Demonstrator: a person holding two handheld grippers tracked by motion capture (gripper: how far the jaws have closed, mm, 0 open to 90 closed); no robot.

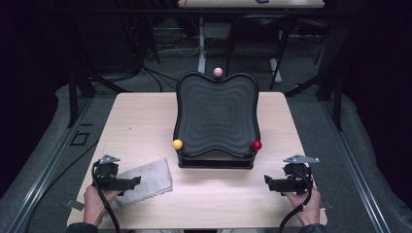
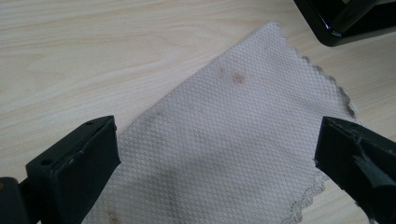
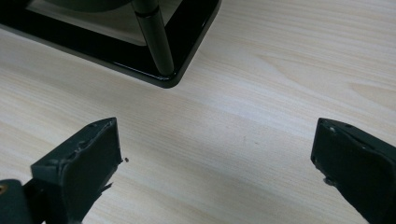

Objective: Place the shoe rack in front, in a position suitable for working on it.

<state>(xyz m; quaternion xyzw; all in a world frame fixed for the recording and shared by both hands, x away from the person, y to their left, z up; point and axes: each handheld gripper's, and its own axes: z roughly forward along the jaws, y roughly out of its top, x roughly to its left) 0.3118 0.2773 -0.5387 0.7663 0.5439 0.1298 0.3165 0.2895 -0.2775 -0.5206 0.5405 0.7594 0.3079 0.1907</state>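
Observation:
A stained white paper towel (image 1: 145, 178) lies flat on the table's front left; its embossed surface (image 2: 233, 135) spreads under my left gripper (image 2: 217, 154). That gripper (image 1: 133, 182) hovers over the towel's near edge, open, with nothing between its jaws. A black wavy tray on a stand (image 1: 216, 116) sits mid-table, with a pink ball (image 1: 218, 72) at its far edge, a yellow ball (image 1: 178, 144) at its front left corner and a red ball (image 1: 256, 144) at its front right. My right gripper (image 1: 268, 182) is open over bare wood (image 3: 243, 121), in front of the stand's base corner (image 3: 163, 77).
The wooden table (image 1: 141, 121) has bare areas left and right of the tray. The stand's black base frame (image 2: 341, 28) lies just beyond the towel's far corner. Dark floor, cables and another table's legs (image 1: 201, 43) lie behind.

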